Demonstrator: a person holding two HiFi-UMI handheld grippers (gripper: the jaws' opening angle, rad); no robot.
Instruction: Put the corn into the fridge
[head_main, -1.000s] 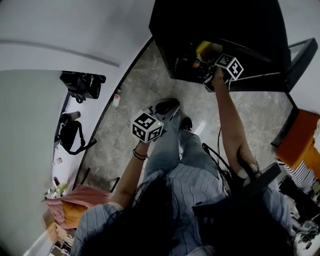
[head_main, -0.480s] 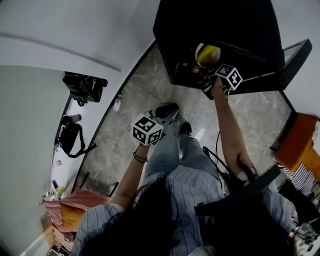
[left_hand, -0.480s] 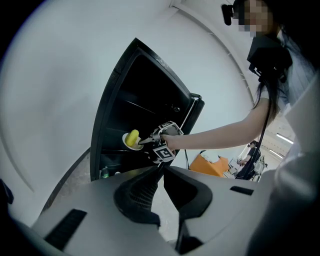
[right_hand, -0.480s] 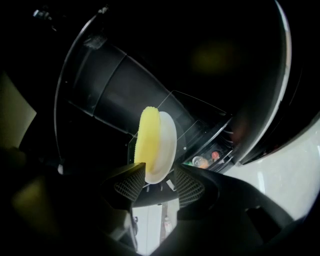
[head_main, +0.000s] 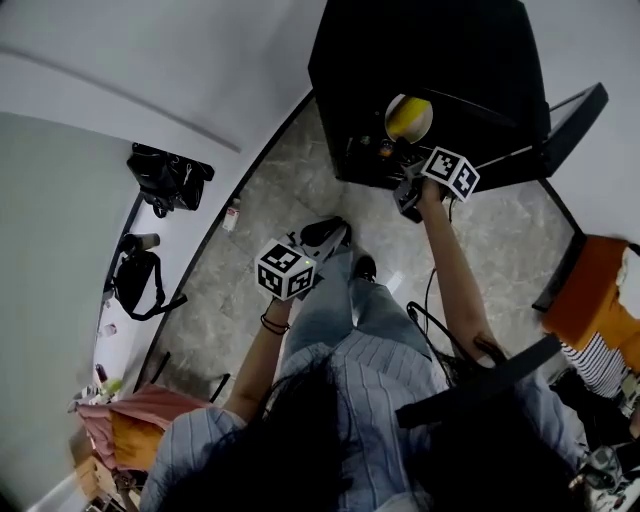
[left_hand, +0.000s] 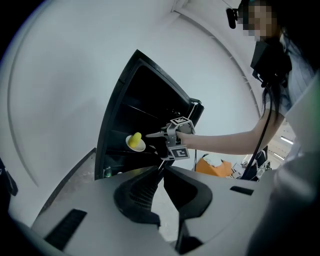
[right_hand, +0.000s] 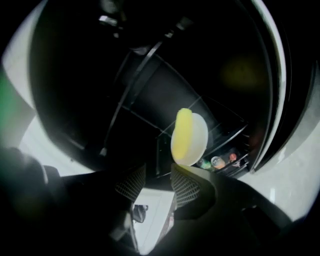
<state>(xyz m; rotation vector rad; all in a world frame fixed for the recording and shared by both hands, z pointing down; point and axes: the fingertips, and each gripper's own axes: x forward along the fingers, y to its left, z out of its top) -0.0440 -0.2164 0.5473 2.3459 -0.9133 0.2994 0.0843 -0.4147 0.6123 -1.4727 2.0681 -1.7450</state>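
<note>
A yellow corn cob lies on a white plate on a shelf inside the open black fridge. In the right gripper view the corn and plate sit just beyond my right gripper. That gripper is open with nothing between its pads. From above, the right gripper is in front of the fridge, below the plate. My left gripper hangs shut and empty over the floor near the person's legs. Its own view shows the jaws pointing at the fridge.
The fridge door stands open to the right, with small bottles low inside. Black bags lie on a white counter at the left. An orange object sits on the right. The floor is grey stone.
My right gripper has drawn back out of the fridge toward the person. The plate with the corn stays on the shelf and now shows in full. The left gripper has barely moved.
</note>
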